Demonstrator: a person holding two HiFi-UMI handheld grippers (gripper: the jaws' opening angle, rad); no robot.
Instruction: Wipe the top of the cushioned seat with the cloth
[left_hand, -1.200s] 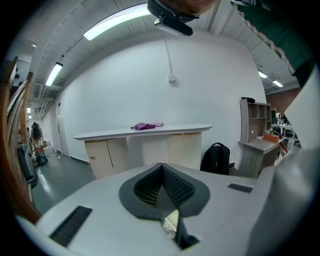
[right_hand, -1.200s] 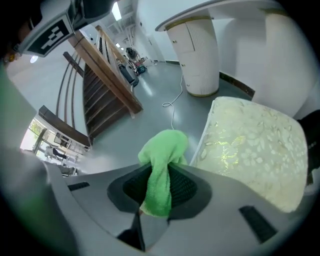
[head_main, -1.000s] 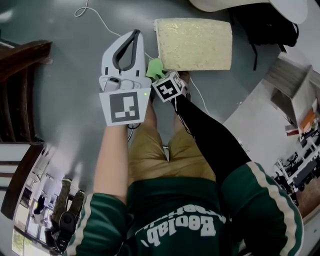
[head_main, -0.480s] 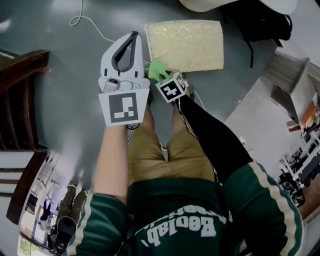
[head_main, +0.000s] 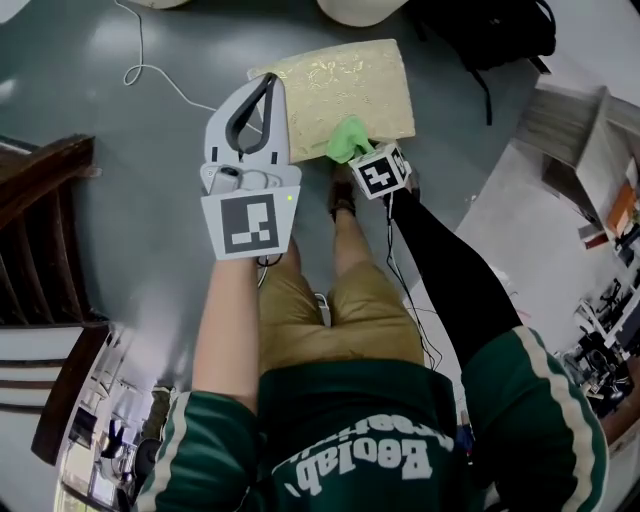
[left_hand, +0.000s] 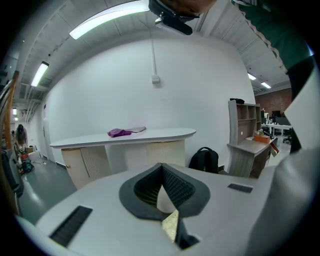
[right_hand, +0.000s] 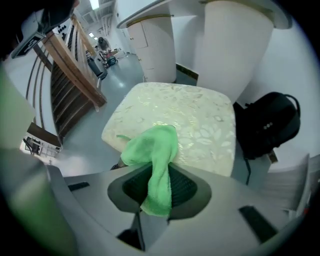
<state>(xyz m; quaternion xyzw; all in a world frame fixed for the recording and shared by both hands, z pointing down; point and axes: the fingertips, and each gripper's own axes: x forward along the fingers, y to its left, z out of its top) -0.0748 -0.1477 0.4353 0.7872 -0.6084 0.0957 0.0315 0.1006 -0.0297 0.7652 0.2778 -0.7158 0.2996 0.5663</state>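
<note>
The cushioned seat (head_main: 345, 82) is a cream square pad with a pale leaf pattern, low on the grey floor ahead of the person's legs. My right gripper (head_main: 360, 153) is shut on a bright green cloth (head_main: 349, 138), which hangs over the seat's near edge. In the right gripper view the cloth (right_hand: 152, 147) bunches out of the jaws of the right gripper (right_hand: 159, 186), with the seat (right_hand: 192, 122) just beyond. My left gripper (head_main: 269, 84) is held up left of the seat, jaws shut with nothing between them. In its own view the left gripper (left_hand: 162, 170) faces a white wall.
A black backpack (head_main: 490, 35) lies right of the seat by a white pedestal (right_hand: 235, 45). Dark wooden railing (head_main: 40, 230) stands at the left. A white cable (head_main: 150, 72) trails on the floor. A shelf unit (head_main: 585, 130) stands at the right. A white counter (left_hand: 125, 137) holds a purple cloth (left_hand: 119, 132).
My right gripper has carried the green cloth forward onto the seat's near edge. The left gripper stays raised and shut. The head view has shifted, so the seat sits more to the left.
</note>
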